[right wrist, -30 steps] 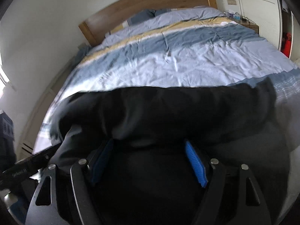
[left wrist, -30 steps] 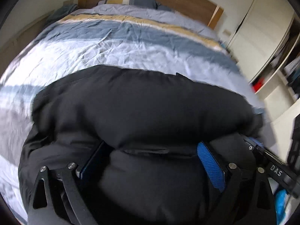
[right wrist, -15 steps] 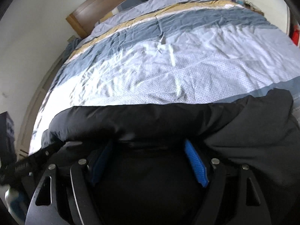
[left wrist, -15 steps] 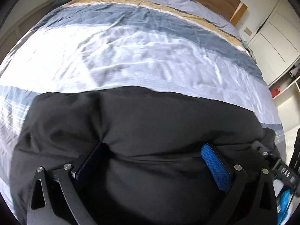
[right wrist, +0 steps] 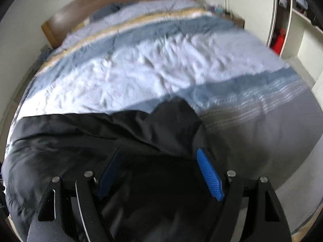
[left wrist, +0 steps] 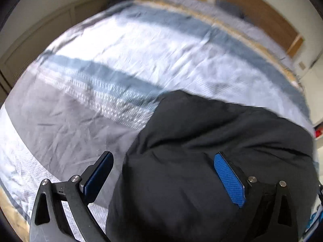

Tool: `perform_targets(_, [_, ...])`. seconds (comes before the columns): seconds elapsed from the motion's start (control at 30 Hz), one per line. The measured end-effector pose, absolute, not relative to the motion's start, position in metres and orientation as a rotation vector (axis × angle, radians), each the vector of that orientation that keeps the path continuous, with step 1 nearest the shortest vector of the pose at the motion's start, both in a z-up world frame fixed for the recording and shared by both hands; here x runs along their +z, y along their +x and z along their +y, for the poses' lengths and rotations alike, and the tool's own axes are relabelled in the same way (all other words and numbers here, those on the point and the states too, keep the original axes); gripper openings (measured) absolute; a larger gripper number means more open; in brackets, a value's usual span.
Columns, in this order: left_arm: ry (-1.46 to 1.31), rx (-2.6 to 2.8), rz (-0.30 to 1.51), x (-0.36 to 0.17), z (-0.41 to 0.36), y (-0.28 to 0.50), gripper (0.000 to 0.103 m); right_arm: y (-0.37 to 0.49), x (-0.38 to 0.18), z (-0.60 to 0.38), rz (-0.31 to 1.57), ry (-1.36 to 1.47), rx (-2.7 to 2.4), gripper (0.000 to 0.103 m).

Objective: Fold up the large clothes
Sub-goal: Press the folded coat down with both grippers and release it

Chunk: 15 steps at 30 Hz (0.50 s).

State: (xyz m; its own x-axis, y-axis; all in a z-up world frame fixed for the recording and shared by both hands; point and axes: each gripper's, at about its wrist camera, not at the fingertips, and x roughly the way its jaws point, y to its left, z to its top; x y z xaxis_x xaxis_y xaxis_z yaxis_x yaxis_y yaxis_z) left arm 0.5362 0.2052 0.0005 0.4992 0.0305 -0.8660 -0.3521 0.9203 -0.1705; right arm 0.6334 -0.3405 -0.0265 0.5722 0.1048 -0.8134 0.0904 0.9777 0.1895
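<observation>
A: Start at the left gripper (left wrist: pixel 163 173). How do its jaws stand?

B: Wide apart. The left pad (left wrist: pixel 99 176) hangs over bare bedding and touches nothing I can see; the bright blue right pad (left wrist: pixel 229 179) lies against the black coat (left wrist: pixel 212 151). The coat's edge bulges up between them, but the two pads are not pressing on it from both sides — so I read them as spread, not gripping.

A: And the right gripper (right wrist: pixel 161 173)?

B: Its jaws are also wide, with the coat's dark bulk filling the gap. The left pad is sunk in shadow against the fabric, the right one (right wrist: pixel 210 178) sits at the coat's edge. Whether they squeeze the cloth or merely straddle it, I cannot tell.

A: What does the coat look like?

B: Black, thick and puffy, with a slight sheen — soft rounded folds, no sharp creases. In the right wrist view a pointed flap pokes up from its far edge.

A: Where does it lie?

B: On the bed (left wrist: pixel 141 60), at the near end, over a quilt striped in pale blue, slate blue and grey. Beyond it runs a tan band, then the wooden headboard (right wrist: pixel 113 6). Both views are smeared by blur.
</observation>
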Motion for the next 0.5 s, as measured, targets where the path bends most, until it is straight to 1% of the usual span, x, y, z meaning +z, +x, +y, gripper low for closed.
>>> perform_targets(0.1, [-0.332, 0.153, 0.959, 0.022, 0.179, 0.515, 0.098, 0.609, 0.001, -0.321, 0.889, 0.204, 0.098, 0.076])
perform_targets(0.2, [-0.289, 0.125, 0.949, 0.022, 0.152, 0.508, 0.099, 0.591, 0.009, -0.288, 0.86, 0.179, 0.204, 0.076])
perform_targets(0.27, [-0.294, 0.107, 0.993, 0.004, 0.143, 0.504, 0.099, 0.587, -0.001, -0.271, 0.874, 0.18, 0.249, 0.076])
perform_targets(0.33, [-0.28, 0.136, 1.029, -0.015, 0.146, 0.501, 0.1, 0.586, -0.022, -0.265, 0.919, 0.185, 0.249, 0.076])
perform_targets(0.4, [-0.309, 0.172, 1.049, -0.033, 0.163, 0.488, 0.101, 0.582, -0.037, -0.277, 0.933, 0.212, 0.243, 0.076])
perform_targets(0.5, [-0.349, 0.242, 1.066, -0.047, 0.192, 0.465, 0.101, 0.573, -0.047, -0.308, 0.948, 0.282, 0.203, 0.076])
